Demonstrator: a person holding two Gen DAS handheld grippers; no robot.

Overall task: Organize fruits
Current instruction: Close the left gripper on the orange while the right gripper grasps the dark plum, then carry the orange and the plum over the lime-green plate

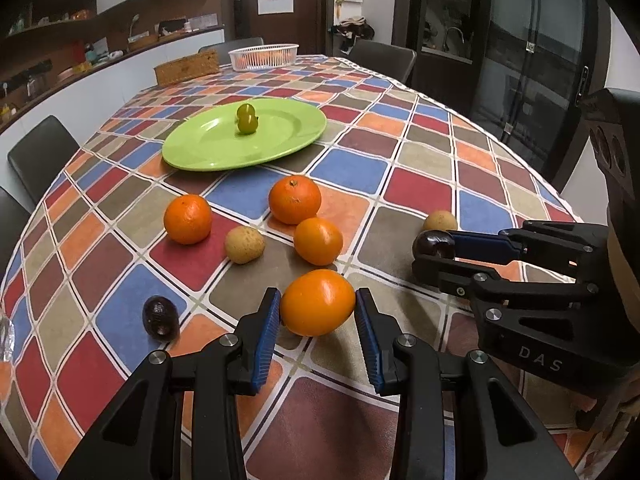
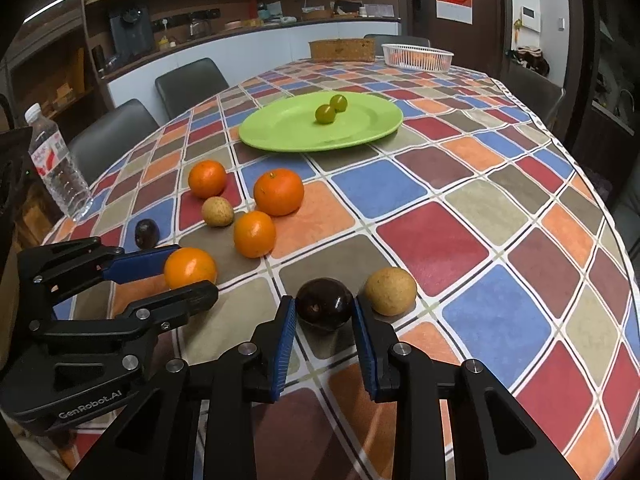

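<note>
My left gripper [image 1: 316, 296] is shut on an orange [image 1: 318, 308] that rests on the checked tablecloth, one blue pad against each side. To its right, my right gripper [image 2: 323, 304] is shut on a dark purple fruit [image 2: 324, 298], also down on the cloth. A tan round fruit [image 2: 390, 291] lies just right of it. Three more oranges [image 1: 188, 219] [image 1: 295, 199] [image 1: 318, 241], another tan fruit [image 1: 244, 245] and a second dark fruit [image 1: 161, 317] lie loose ahead. Farther back, the green plate [image 1: 280, 140] carries two small green fruits [image 1: 246, 120].
A white basket [image 1: 264, 56] and a woven box [image 1: 187, 68] stand at the table's far end. A water bottle [image 2: 58, 164] stands at the left edge. Dark chairs [image 1: 40, 152] ring the table. The cloth to the right of the fruits is bare.
</note>
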